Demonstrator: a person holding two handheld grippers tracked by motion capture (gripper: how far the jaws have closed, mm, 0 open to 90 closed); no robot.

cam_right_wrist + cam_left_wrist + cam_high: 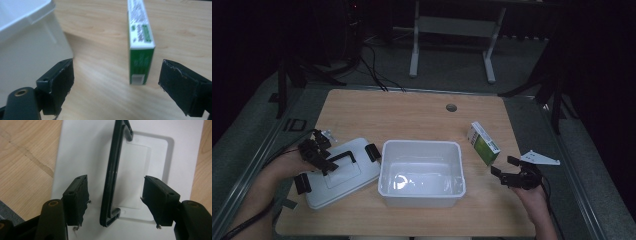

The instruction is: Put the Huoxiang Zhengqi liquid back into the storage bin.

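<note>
The right gripper (116,82), held in a person's hand at the table's near right corner, stands with its jaws spread wide and nothing between the pads, lined up on a green-and-white carton (140,42) that stands on its narrow edge on the wooden table (412,112). Seen along the jaws, the carton sits ahead of the opening and toward the right pad, apart from both. In the high view the carton (483,143) rests just beyond the right gripper (503,171), near the right wall of an open white bin (421,173) at the table's middle. Across the bin, the left gripper (115,200) hovers above a white lid (82,150) lying flat on the table, its jaws parted to either side of the lid's black handle (111,177) without touching it. To take the carton cleanly, the right gripper would do well to centre the box between the pads before closing, and to press on its broad faces low enough that the tall, narrow box does not tip or twist. A glancing touch from the right pad alone looks likely to knock it over. The bin's wall, close on the left pad's side, leaves little room for a wide swing.
</note>
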